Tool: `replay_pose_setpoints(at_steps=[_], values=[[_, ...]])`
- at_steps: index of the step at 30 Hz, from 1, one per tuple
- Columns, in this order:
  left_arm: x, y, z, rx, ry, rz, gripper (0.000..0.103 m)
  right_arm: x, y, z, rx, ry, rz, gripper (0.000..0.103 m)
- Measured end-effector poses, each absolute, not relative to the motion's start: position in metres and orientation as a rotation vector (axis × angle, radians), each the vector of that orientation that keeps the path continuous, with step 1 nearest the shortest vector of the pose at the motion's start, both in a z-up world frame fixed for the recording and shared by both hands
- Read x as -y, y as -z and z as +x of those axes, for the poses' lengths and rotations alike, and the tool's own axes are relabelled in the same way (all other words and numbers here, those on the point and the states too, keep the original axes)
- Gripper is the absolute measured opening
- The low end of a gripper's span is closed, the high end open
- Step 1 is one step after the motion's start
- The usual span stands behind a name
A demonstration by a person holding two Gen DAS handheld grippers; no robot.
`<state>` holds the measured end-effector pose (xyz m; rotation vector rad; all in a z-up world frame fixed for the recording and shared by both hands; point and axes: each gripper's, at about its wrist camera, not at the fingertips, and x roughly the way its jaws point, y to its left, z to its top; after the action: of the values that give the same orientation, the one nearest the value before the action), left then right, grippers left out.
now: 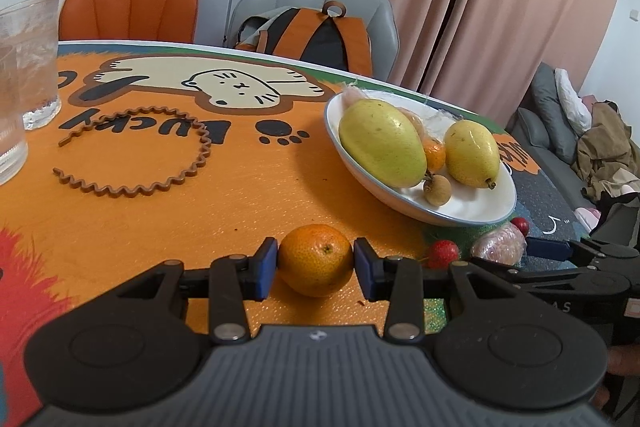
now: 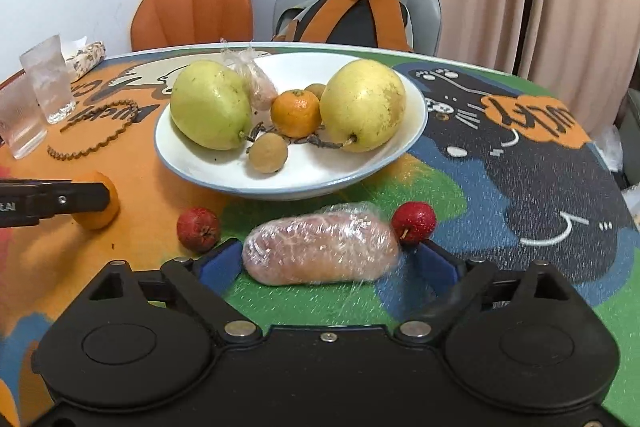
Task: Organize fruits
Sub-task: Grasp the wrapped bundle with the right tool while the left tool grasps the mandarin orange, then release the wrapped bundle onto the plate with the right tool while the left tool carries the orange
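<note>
White bowl [image 2: 372, 169] holds two pears, mandarin, longans. Just before it: plastic-wrapped fruit [image 2: 320, 249] between right gripper's [image 2: 326, 263] spread fingers, red fruit [image 2: 198, 229] either side

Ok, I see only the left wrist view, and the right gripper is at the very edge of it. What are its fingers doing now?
Observer: The right gripper is open, with one finger on each side of the wrapped fruit, not pressing it.
Operator: My left gripper is closed on the loose orange. Does the wrapped fruit touch a red fruit?
Observer: The right red fruit sits against its end; the left red fruit lies apart.
Operator: Is anything behind the small orange in the bowl?
Observer: Yes, a second longan lies behind the small orange in the bowl.
</note>
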<state>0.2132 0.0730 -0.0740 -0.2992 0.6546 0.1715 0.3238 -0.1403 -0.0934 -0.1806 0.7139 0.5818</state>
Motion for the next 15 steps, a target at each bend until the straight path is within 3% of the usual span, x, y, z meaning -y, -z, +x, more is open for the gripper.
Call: replay_pose_setpoints(at_steps=[2,6,15], values=[[-0.074,0.074,0.213,-0.654,-0.175,-0.296,0.040,0.139,0.093,0.324,-0.711,-0.592,-0.185,0.091],[-0.074,0.073,0.211,-0.652,-0.183,-0.296,0.040,0.136,0.091,0.319,-0.692,-0.602,-0.203,0.076],[-0.072,0.067,0.205,-0.631,-0.170,-0.295,0.040,0.147,0.082,0.311,-0.684,-0.600,-0.171,0.074]])
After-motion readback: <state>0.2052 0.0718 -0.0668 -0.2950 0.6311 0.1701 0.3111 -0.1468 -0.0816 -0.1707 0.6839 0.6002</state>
